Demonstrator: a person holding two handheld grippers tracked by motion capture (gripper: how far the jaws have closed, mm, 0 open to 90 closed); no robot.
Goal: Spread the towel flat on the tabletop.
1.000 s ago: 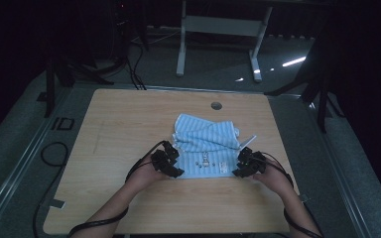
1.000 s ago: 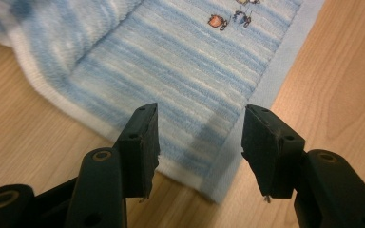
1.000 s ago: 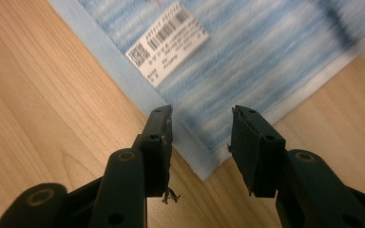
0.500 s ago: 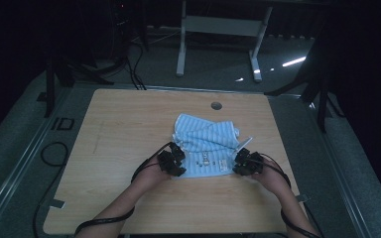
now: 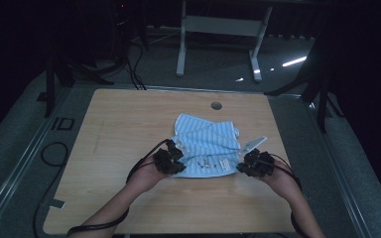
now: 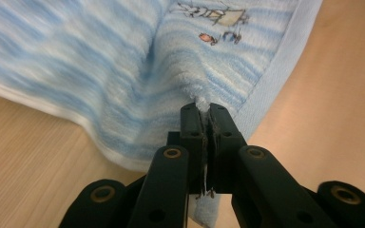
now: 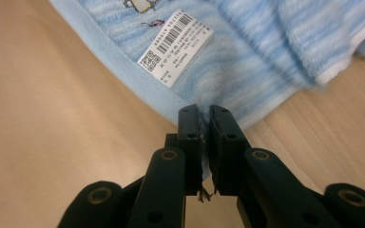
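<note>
A: Where is the towel (image 5: 208, 147) found?

B: It is seen lying on the wooden table (image 5: 129, 124), crumpled, on the near side of the small round hole (image 5: 216, 105) in the tabletop and slightly towards the person. Pale blue and white stripes are shown, with a plain blue hem along the near edge.

A: How is the left gripper (image 5: 170, 161) set?

B: It is placed at the near left corner of the towel, well short of the hole. In the left gripper view its jaws have just been closing and are now pressed together on a fold of the cloth (image 6: 202, 102); a scrap of blue fabric is pinched between the pads and hangs out below them. The cloth is drawn up into a ridge just ahead of the tips.

A: And the right gripper (image 5: 252, 163)?

B: It is held at the near right corner of the towel. Its jaws have likewise just been closing, and the blue hem is nipped between them in the right gripper view (image 7: 202, 110), with a few loose threads showing beneath.

A: Is anything else marked on the towel?

B: A white label (image 7: 176, 47) with a barcode and a square code is sewn near the hem, just beyond the right gripper. Small printed figures (image 6: 218, 21) are seen on the stripes farther from the left gripper.
</note>
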